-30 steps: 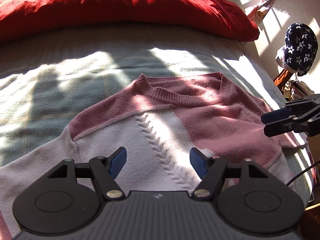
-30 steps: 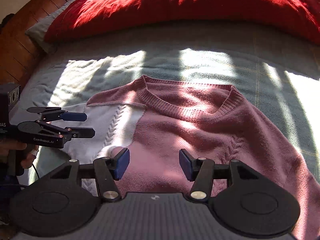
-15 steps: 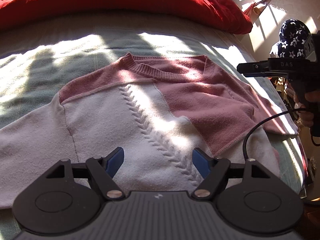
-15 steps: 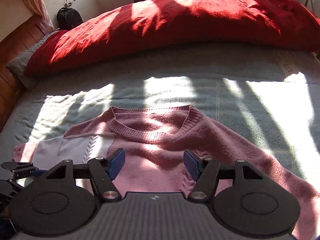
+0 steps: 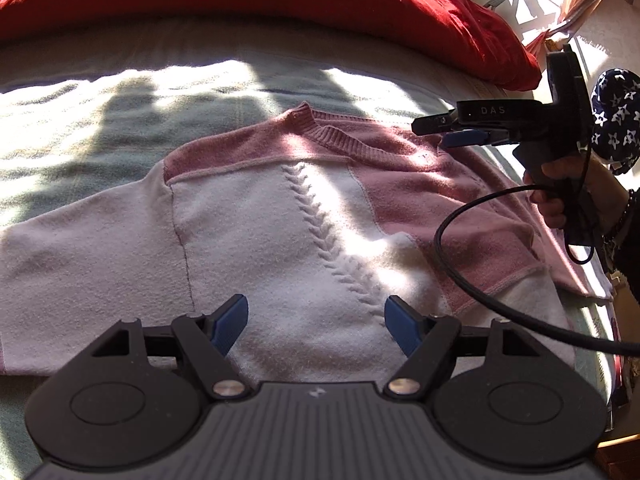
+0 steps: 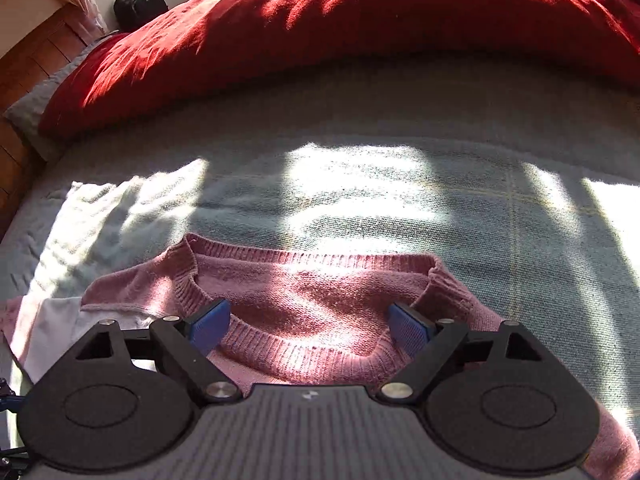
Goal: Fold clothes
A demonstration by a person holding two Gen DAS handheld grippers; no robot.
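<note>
On the bed, toward its near edge: one sweater, pink and white, laid flat face up, neckline toward the red pillow at the head, one sleeve spread out to the side, no fold visible in it. Left gripper: fingers wide apart, holding nothing, poised over the white lower body. Right gripper: fingers wide apart, empty, hovering just over the collar; contact with the knit cannot be told. Cable from the right gripper trails across the pink side. Step in hand, as judged: taking hold for a fold, collar end and hem end. Next move calls for closing on a single edge of soft knit, both layers together, and lifting evenly so the body does not bunch.
</note>
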